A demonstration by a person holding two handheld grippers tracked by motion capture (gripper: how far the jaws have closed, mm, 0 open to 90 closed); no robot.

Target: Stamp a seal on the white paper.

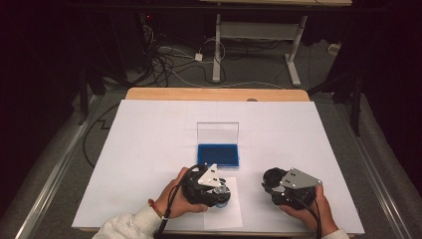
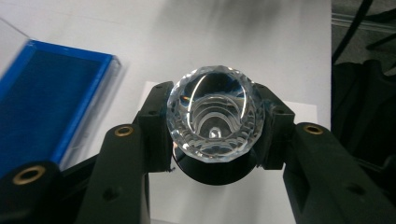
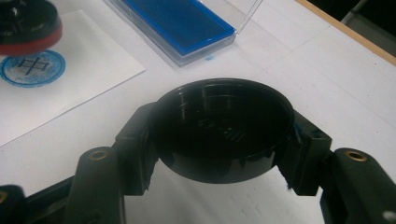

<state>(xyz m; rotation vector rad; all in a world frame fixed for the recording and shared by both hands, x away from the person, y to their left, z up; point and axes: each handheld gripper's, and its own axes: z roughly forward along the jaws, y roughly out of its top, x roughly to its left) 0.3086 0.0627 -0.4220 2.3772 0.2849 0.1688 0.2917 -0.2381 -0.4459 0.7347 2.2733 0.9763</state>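
Left claw [image 2: 212, 135] clamps the crystal-knobbed stamp [image 2: 214, 119], knob up, axis upright, over the paper sheet [image 1: 234, 209]. Right claw [image 3: 219, 149] at 3 o'clock grips the black cap [image 3: 223, 130], mouth up. Ink pad [image 1: 218, 155] at 12 on the surface [image 1: 149, 129].

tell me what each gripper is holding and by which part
The left gripper clamps the stamp by the sides of its clear faceted knob. The right gripper holds the black round cap by its outer wall, open side up.

Bright lit table, dark surroundings; gripper views softly blurred.
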